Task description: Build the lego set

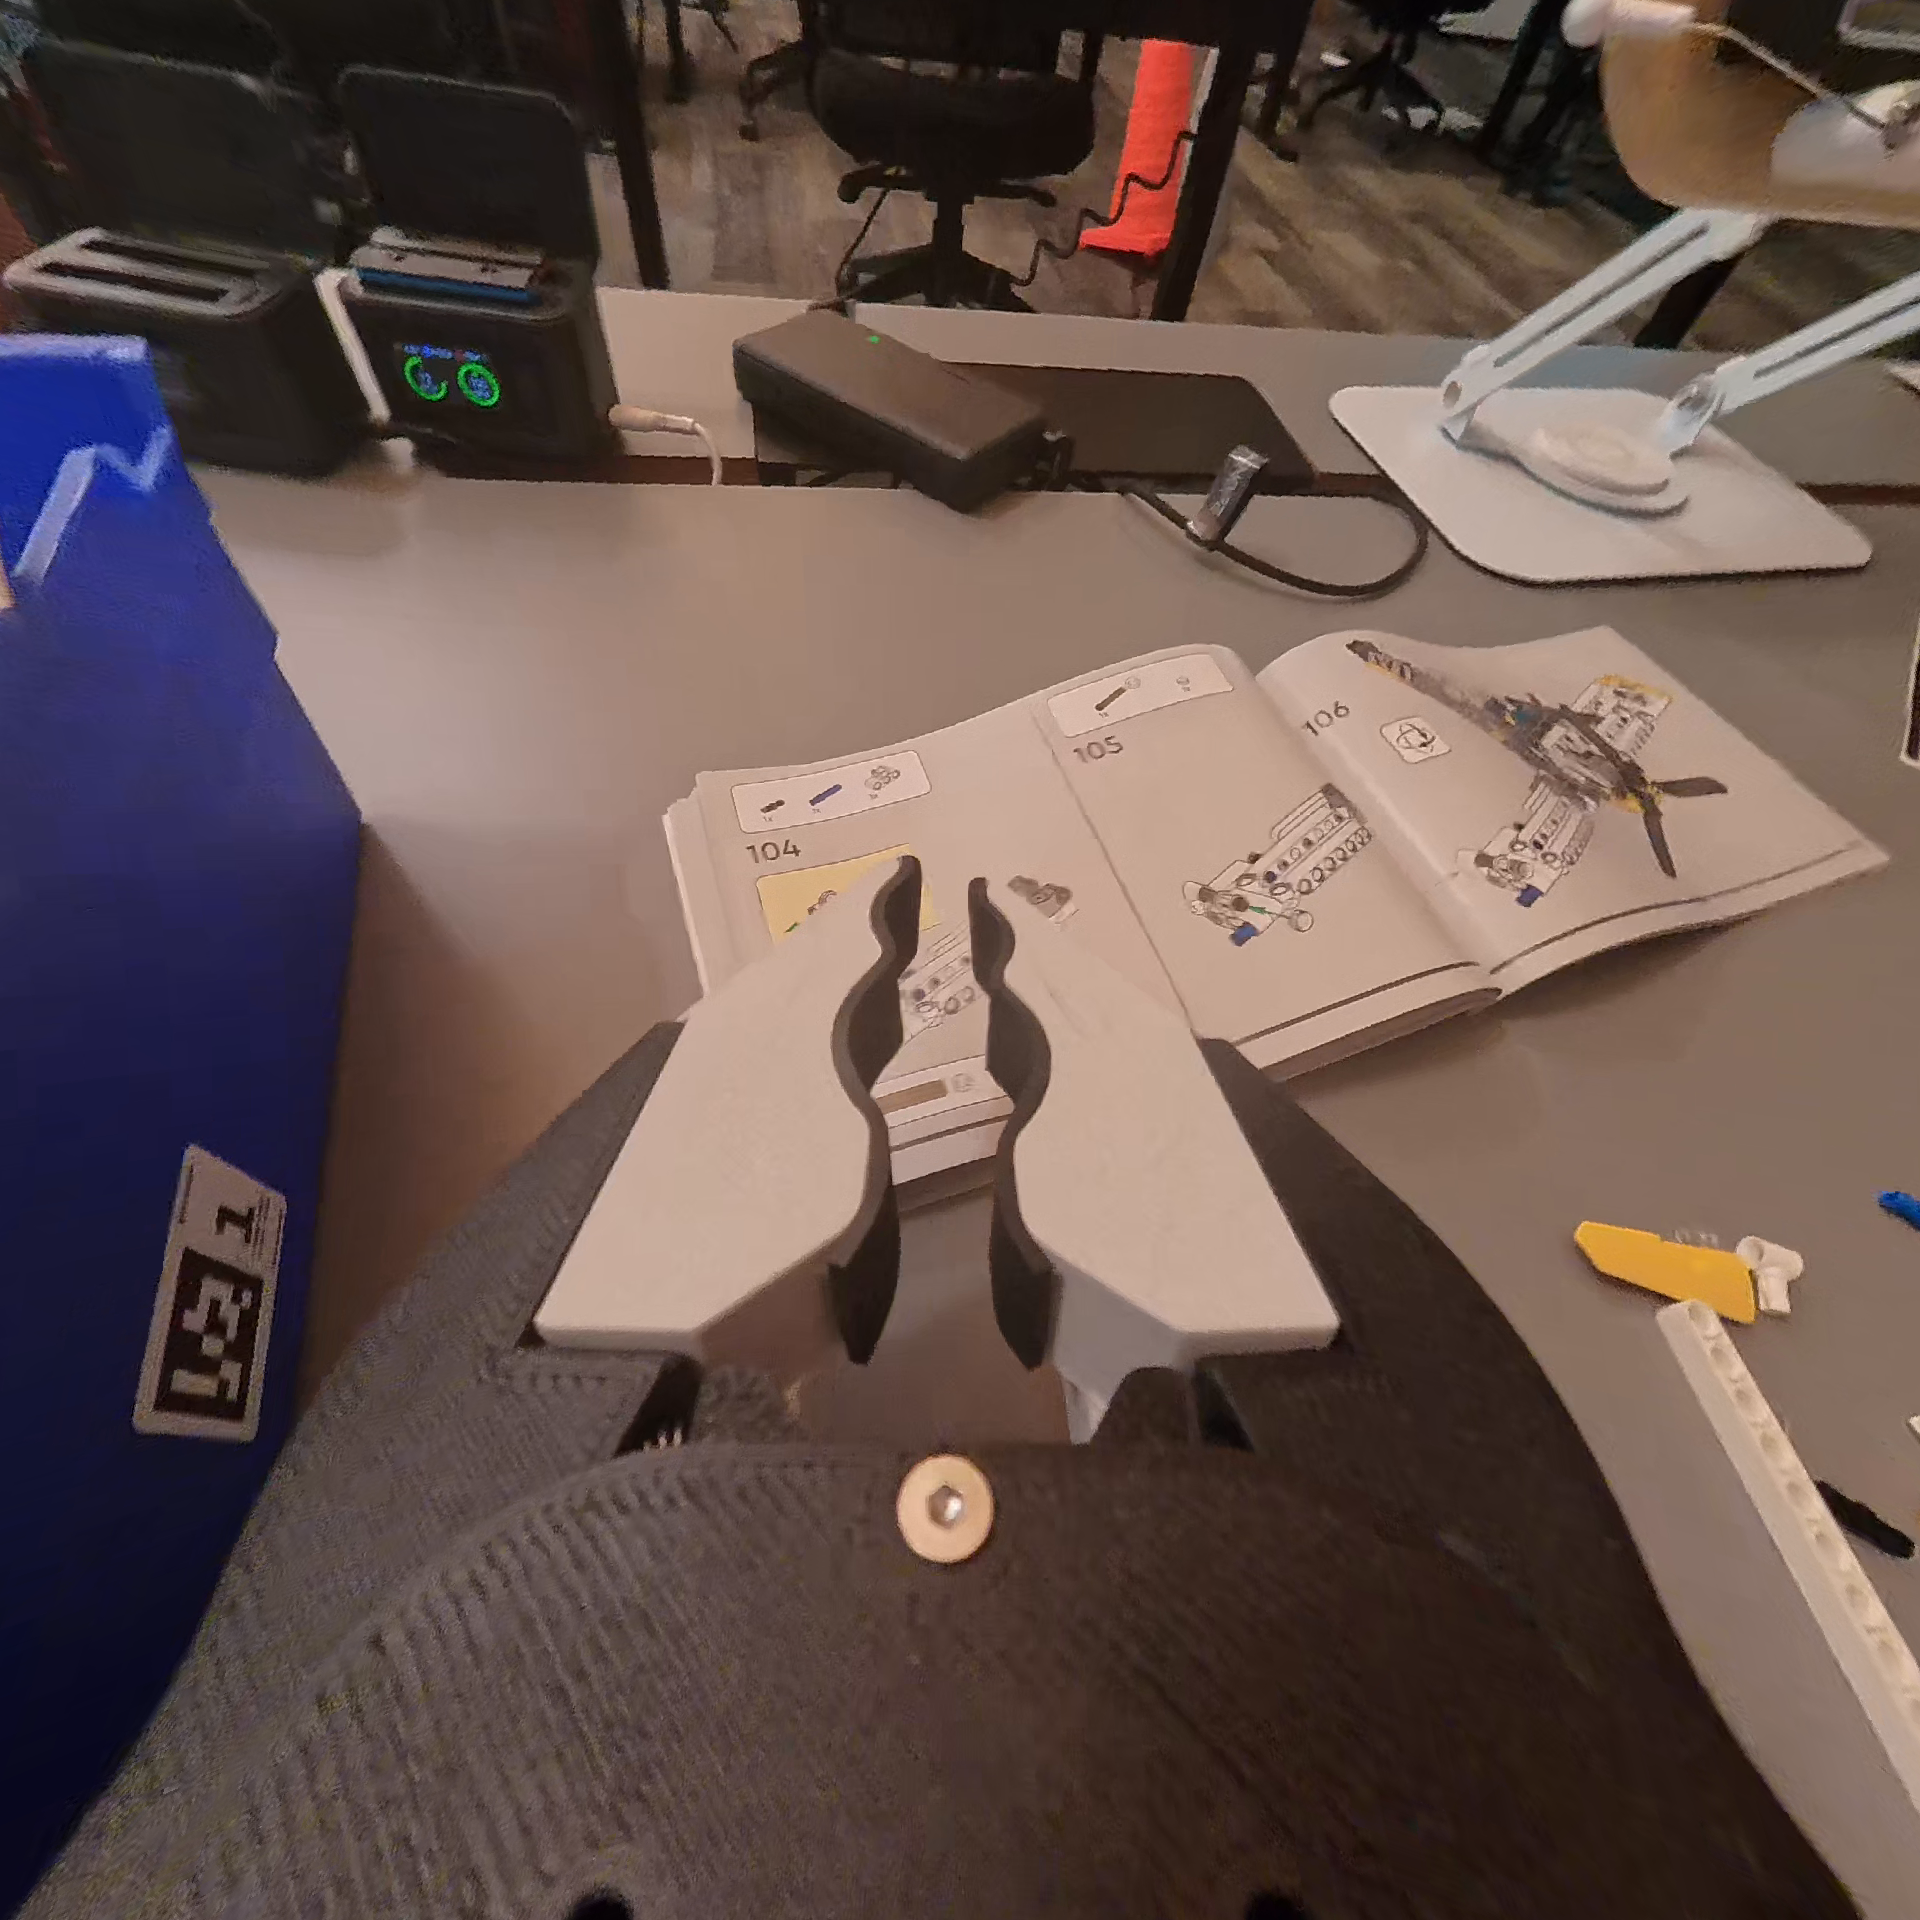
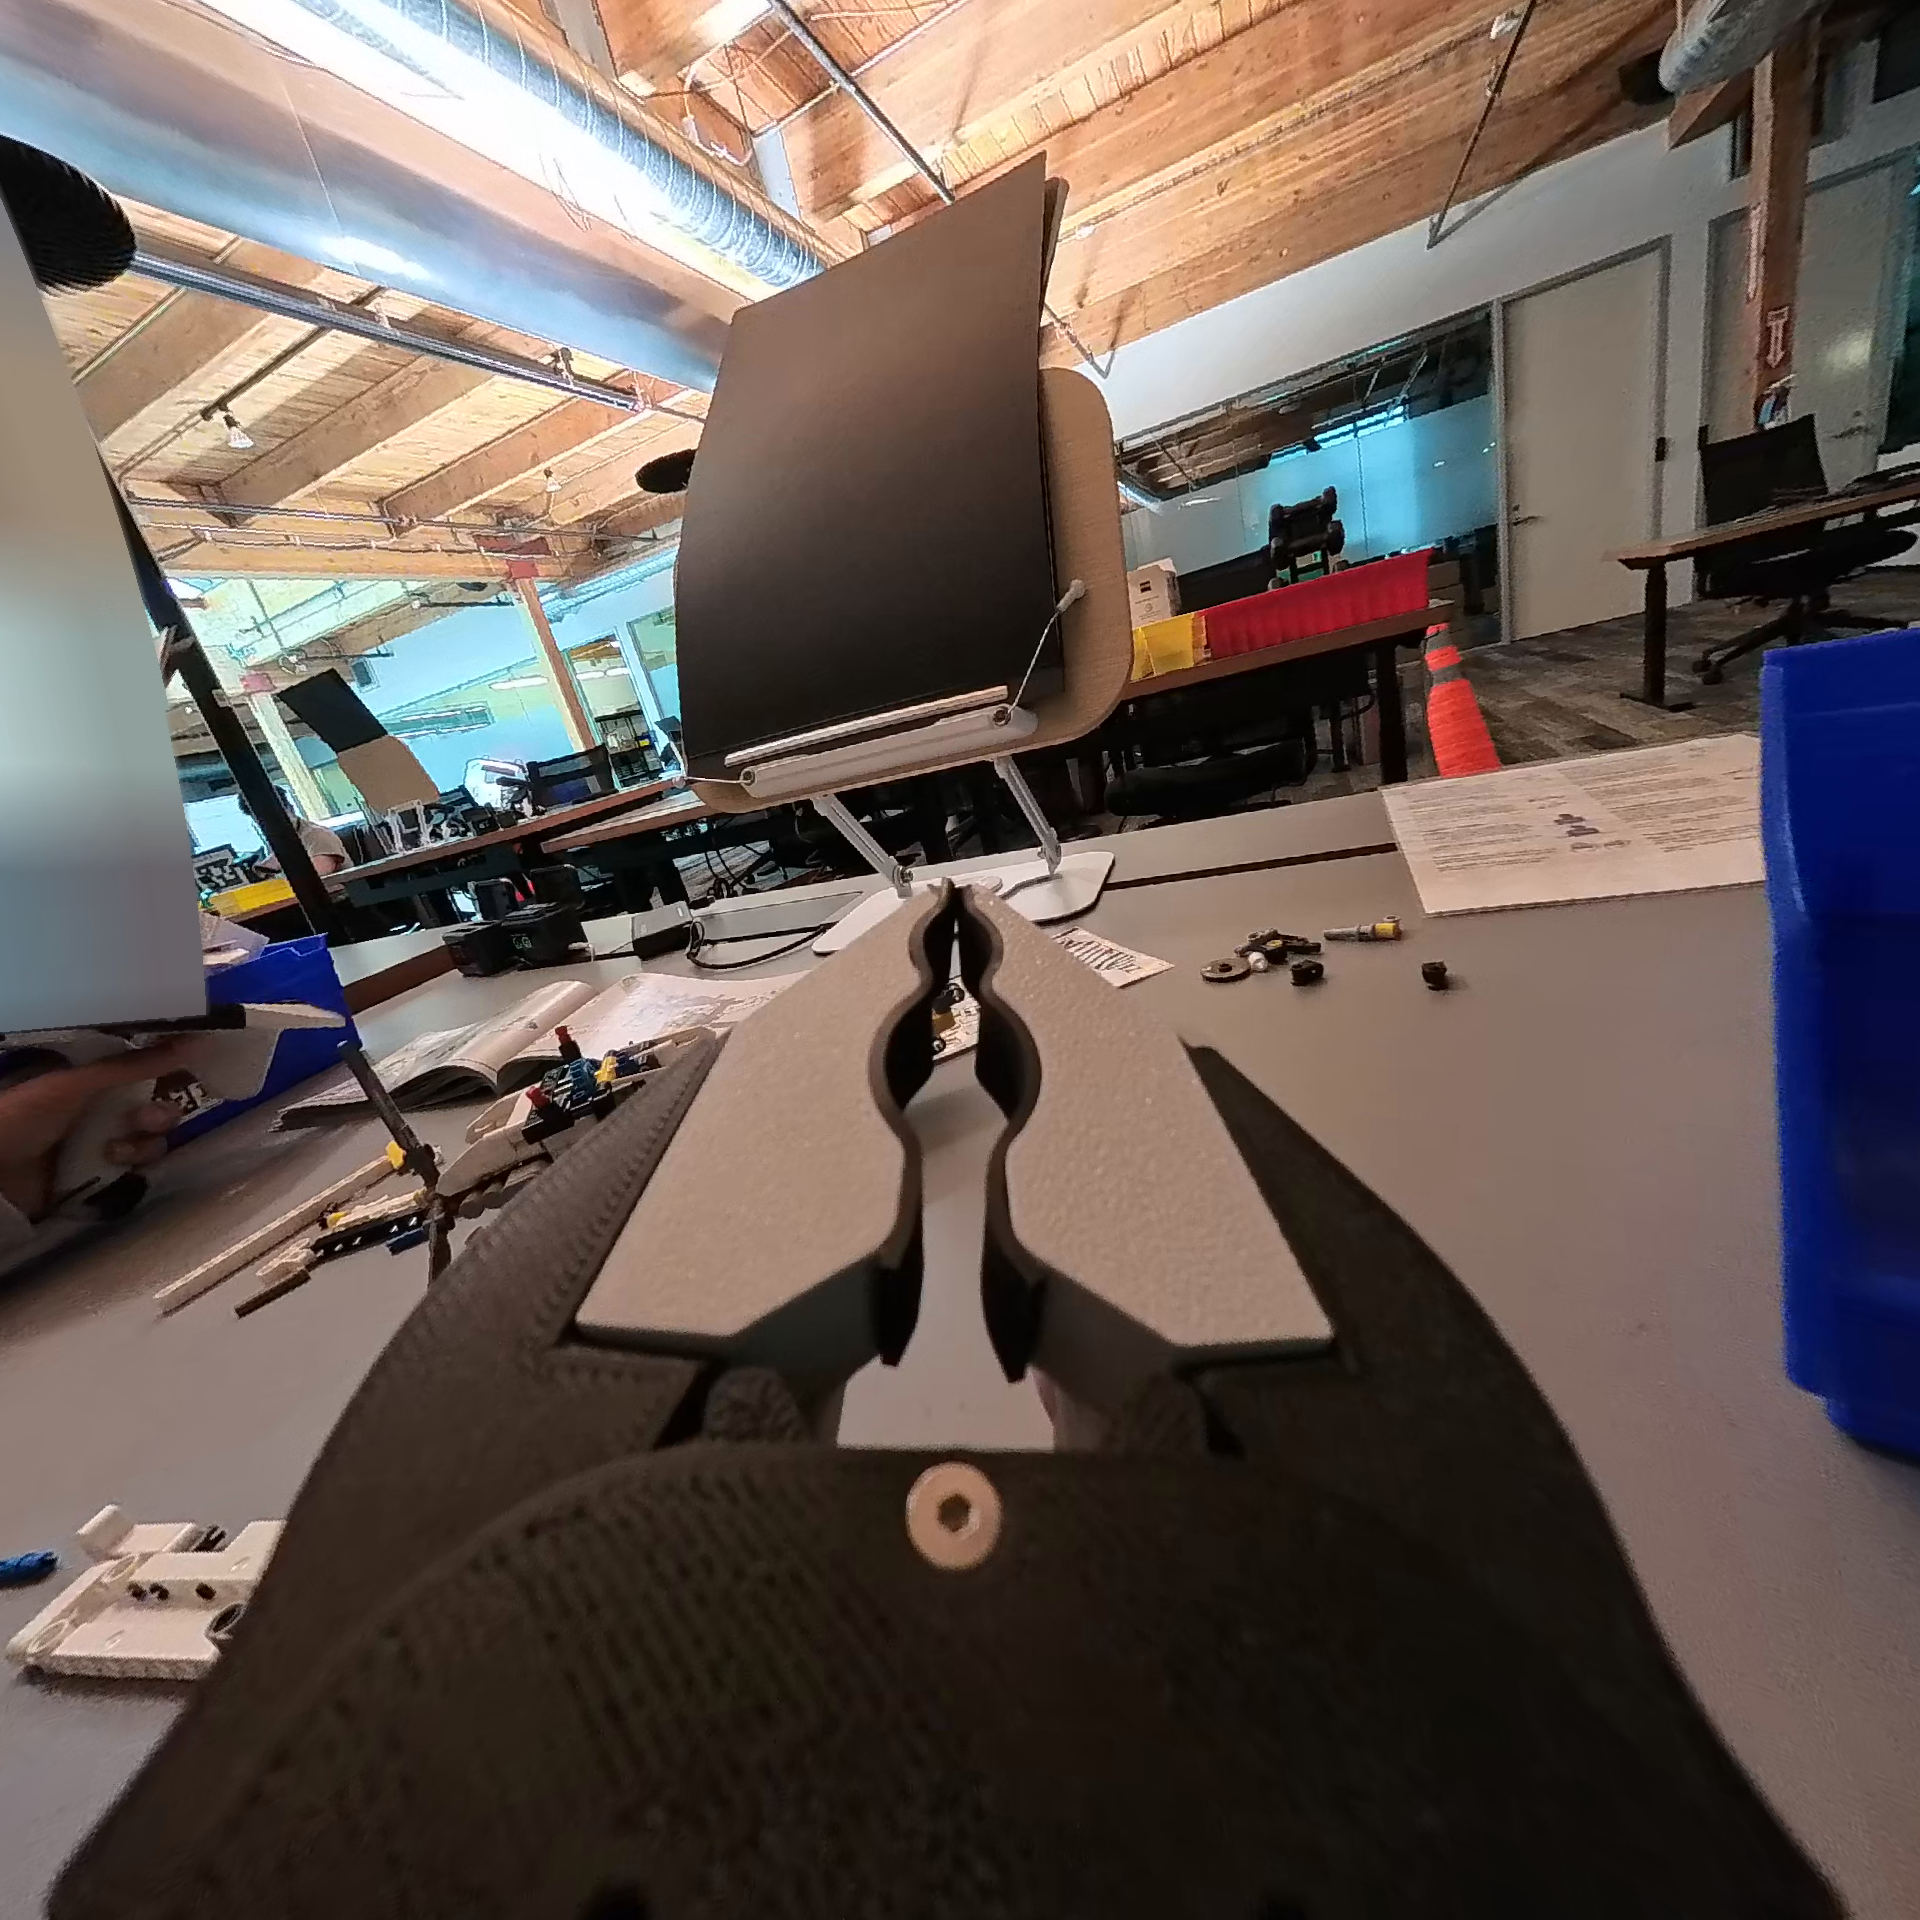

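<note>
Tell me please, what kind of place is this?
Probably an open-plan office or workshop: rows of desks with office chairs, exposed wooden ceiling with ducts, and an orange traffic cone.

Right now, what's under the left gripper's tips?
The open instruction booklet lies on the table under the left gripper. Its left page shows between the fingers; they cover parts of that page's drawings.

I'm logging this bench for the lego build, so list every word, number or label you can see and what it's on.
I don't copy out writing; here is what bears it.
Open instruction booklet: printed step numbers, legible.
Blue bin: black-and-white sticker on its side, legible.
Charger screen: glowing figures, blurred.
Printed sheet: text too small to read.
</note>
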A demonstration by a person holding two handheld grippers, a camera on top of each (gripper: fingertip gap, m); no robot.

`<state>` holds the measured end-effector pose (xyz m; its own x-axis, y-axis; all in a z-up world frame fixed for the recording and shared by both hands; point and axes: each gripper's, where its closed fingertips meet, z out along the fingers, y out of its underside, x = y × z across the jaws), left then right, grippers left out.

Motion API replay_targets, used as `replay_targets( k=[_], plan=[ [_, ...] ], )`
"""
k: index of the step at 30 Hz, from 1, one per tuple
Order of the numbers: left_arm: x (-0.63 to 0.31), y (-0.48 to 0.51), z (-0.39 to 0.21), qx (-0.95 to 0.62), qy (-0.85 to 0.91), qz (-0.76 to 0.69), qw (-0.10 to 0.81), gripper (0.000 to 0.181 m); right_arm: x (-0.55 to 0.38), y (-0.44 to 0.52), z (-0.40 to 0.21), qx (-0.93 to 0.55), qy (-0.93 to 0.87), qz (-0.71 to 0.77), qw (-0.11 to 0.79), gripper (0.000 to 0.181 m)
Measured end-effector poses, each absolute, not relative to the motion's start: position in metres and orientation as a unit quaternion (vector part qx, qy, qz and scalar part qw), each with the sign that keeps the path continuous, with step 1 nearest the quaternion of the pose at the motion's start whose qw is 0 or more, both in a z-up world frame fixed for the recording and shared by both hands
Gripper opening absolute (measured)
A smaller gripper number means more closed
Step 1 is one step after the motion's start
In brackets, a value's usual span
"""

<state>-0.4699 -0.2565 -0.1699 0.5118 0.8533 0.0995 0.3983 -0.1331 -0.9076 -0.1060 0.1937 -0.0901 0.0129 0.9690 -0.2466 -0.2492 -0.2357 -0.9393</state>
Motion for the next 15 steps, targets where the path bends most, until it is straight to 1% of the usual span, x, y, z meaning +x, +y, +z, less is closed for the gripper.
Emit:
replay_targets(
  k=[3, 7, 9, 11, 12, 14, 15],
  plan=[
    [-0.461, -0.242, -0.163, -0.733, -0.387, 0.229, 0.51, 0.015, -0.106, 0.194, -0.09, -0.502, -0.358, 0.605, 0.504, 0.0],
    [-0.441, -0.225, -0.142, -0.754, -0.275, 0.263, 0.535, 0.024, -0.106, 0.192, -0.089, -0.498, -0.359, 0.608, 0.503, 0.0],
    [-0.422, -0.211, -0.137, -0.767, -0.209, 0.259, 0.548, 0.022, -0.105, 0.191, -0.089, -0.495, -0.36, 0.611, 0.503, 0.0],
    [-0.389, -0.193, -0.138, -0.788, -0.137, 0.2, 0.566, 0.013, -0.105, 0.19, -0.088, -0.49, -0.361, 0.615, 0.502, 0.0],
    [-0.368, -0.185, -0.137, -0.792, -0.123, 0.141, 0.582, 0.018, -0.106, 0.188, -0.088, -0.489, -0.363, 0.618, 0.497, 0.0],
    [-0.312, -0.167, -0.127, -0.786, -0.096, -0.002, 0.611, 0.035, -0.108, 0.183, -0.088, -0.484, -0.372, 0.624, 0.488, 0.0],
    [-0.287, -0.16, -0.124, -0.784, -0.078, -0.044, 0.614, 0.039, -0.108, 0.181, -0.088, -0.482, -0.375, 0.626, 0.485, 0.0]
  ],
)
